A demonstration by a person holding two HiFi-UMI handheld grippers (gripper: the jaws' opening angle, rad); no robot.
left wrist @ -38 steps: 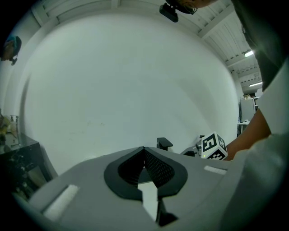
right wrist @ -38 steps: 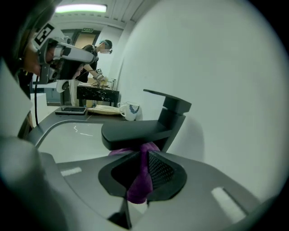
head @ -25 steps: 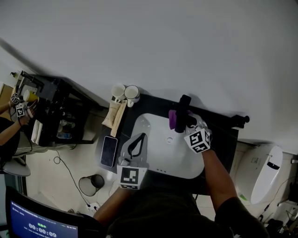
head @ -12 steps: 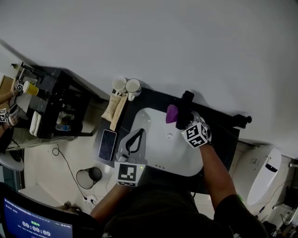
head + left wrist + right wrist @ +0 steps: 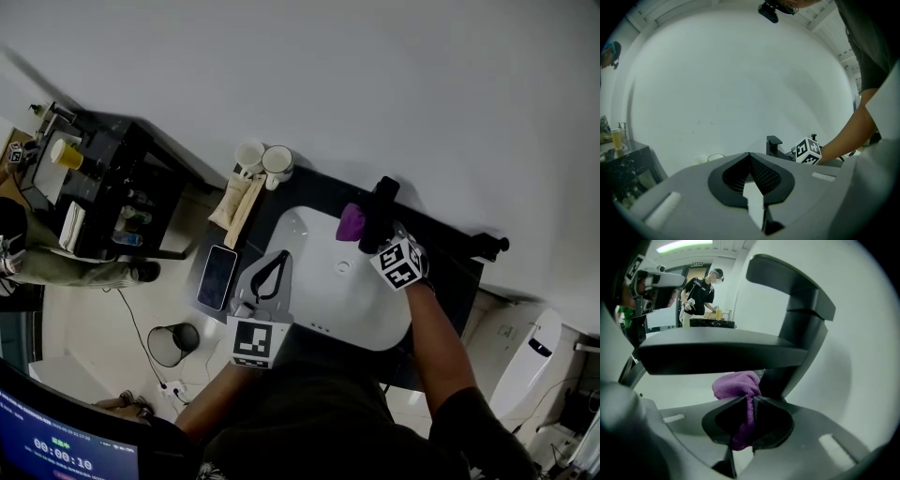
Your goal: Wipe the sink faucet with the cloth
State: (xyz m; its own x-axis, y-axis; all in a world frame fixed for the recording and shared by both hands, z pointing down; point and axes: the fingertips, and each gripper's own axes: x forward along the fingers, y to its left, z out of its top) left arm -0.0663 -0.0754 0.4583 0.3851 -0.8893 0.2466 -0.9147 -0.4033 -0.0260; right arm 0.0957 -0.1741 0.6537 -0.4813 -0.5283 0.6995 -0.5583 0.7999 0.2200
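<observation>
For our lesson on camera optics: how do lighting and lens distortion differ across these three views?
Head view: dim, the person nearly black against a grey wall. Left gripper view: fisheye, black corners, pale wall. Right gripper view: fisheye, the faucet looms large and dark, the purple cloth clear in the jaws.

In the right gripper view, the lower part of the cloth disappears between the clamped jaws of the right tongs. The tongs' body covers the foot of the faucet. In the head view, the marker cube hides those jaws, and the faucet hides the cloth's 3 o'clock side. In the left gripper view, the left tongs cover all but the faucet's top. The picture's edges cut off the toilet at 4 o'clock and the monitor at 7 o'clock.
</observation>
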